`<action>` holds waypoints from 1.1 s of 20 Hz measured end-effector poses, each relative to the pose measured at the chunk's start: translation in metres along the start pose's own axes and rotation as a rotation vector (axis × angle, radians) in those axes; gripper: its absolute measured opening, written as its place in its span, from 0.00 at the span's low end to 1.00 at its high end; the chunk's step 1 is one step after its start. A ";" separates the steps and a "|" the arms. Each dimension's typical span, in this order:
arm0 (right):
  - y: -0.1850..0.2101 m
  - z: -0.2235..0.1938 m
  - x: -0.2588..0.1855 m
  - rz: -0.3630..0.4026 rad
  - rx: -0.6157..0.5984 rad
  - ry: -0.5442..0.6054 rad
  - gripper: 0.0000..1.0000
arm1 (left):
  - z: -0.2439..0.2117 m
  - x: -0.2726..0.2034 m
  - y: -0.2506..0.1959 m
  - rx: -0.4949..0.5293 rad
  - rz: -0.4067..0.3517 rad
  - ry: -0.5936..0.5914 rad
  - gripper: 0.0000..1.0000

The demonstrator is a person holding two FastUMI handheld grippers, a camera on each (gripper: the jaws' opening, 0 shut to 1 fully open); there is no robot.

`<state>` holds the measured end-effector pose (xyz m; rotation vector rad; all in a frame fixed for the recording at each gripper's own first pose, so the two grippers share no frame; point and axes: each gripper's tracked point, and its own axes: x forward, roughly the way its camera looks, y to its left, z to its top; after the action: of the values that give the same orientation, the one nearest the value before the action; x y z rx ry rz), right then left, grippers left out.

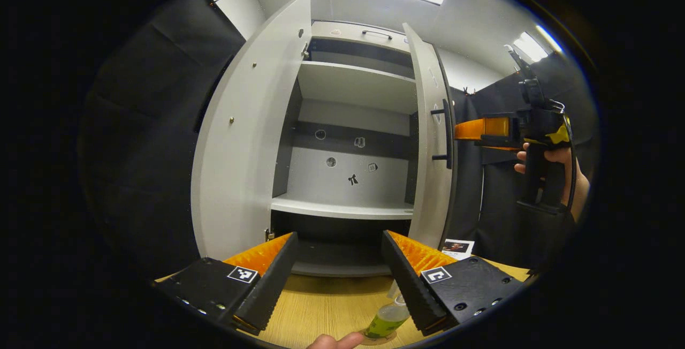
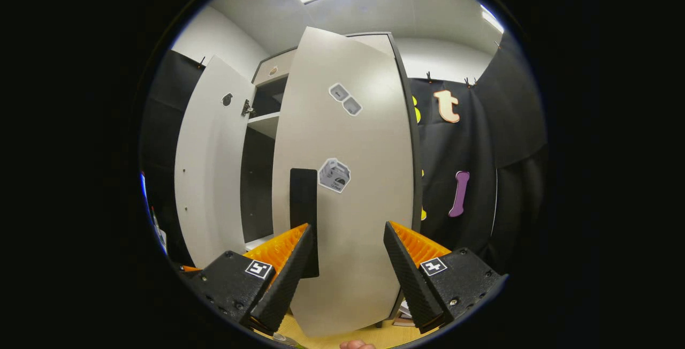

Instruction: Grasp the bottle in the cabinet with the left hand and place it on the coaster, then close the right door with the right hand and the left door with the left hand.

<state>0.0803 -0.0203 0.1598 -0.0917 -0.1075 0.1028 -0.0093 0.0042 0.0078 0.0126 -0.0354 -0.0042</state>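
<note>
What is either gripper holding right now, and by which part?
Nothing. The left gripper and right gripper both have their fingers apart; the bottle stands free on the coaster.

One cabinet, two open doors, one bottle, one coaster, two grippers, one tabletop.
</note>
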 end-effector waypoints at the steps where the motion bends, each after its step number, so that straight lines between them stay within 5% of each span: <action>1: 0.000 0.002 0.000 -0.010 -0.010 0.006 0.83 | 0.001 0.001 -0.002 0.005 -0.014 0.013 0.95; 5: 0.006 0.002 -0.002 -0.015 0.015 0.050 0.79 | -0.002 0.011 -0.006 0.030 -0.062 0.065 0.95; 15: -0.040 -0.006 -0.014 -0.133 0.079 0.084 0.82 | -0.013 0.031 0.005 0.000 -0.021 0.098 0.95; 18: -0.034 -0.009 -0.027 -0.109 0.062 0.025 0.83 | -0.007 0.024 0.022 -0.004 0.032 0.095 0.95; 22: -0.027 -0.035 -0.046 -0.087 0.055 -0.021 0.82 | 0.014 -0.003 0.067 0.004 0.198 0.039 0.95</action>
<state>0.0417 -0.0547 0.1233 -0.0311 -0.1292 0.0194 -0.0127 0.0711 0.0227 0.0136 0.0026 0.1945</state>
